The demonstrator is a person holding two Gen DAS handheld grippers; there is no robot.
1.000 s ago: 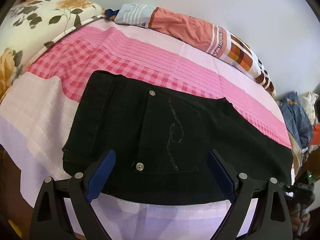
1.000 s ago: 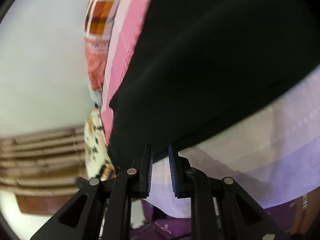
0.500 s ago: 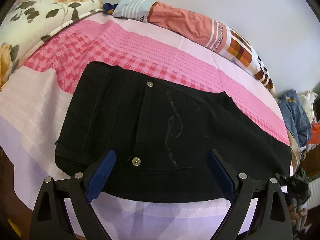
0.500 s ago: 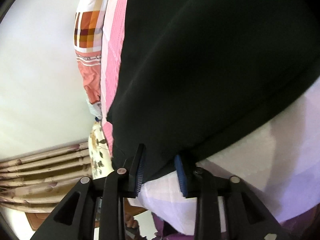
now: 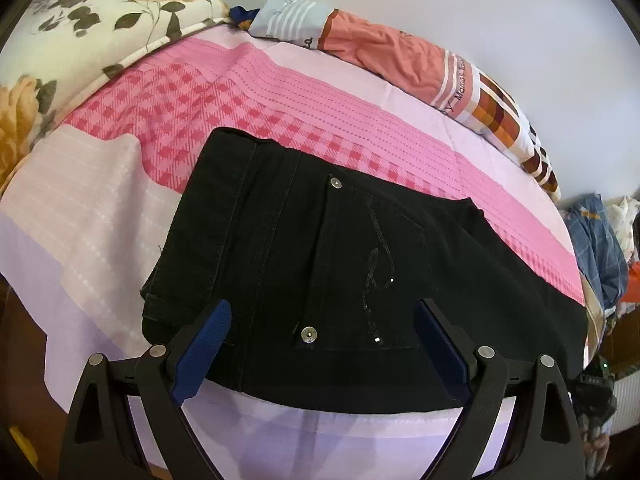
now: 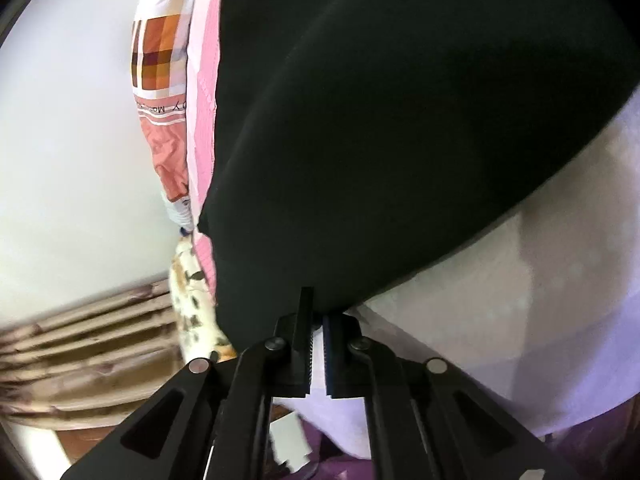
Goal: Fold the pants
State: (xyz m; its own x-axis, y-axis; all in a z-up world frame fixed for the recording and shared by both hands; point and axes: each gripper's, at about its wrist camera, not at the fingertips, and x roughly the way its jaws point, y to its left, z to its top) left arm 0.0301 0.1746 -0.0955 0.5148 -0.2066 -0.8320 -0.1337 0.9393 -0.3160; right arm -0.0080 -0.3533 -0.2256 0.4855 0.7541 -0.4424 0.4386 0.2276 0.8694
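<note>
Black pants (image 5: pixel 360 264) lie folded lengthwise on the pink and lavender bedsheet (image 5: pixel 100 216), back pocket and rivets facing up. My left gripper (image 5: pixel 323 308) hovers open over the waist end, its blue pads (image 5: pixel 204 340) wide apart and not touching the cloth. In the right wrist view the pants (image 6: pixel 400 120) fill most of the picture. My right gripper (image 6: pixel 318 314) has its jaws closing on the near edge of the leg, and the black cloth sits pinched between its fingertips.
A floral pillow (image 5: pixel 80 28) lies at the far left of the bed. An orange and checked blanket (image 5: pixel 400 56) runs along the wall. Loose clothes (image 5: pixel 600 248) are piled at the right. The bed's front edge is just below my left gripper.
My right gripper's jaws narrowed from a clear gap to nearly together on the pants' edge, and its view rolled a little. The left gripper stayed open over the waist.
</note>
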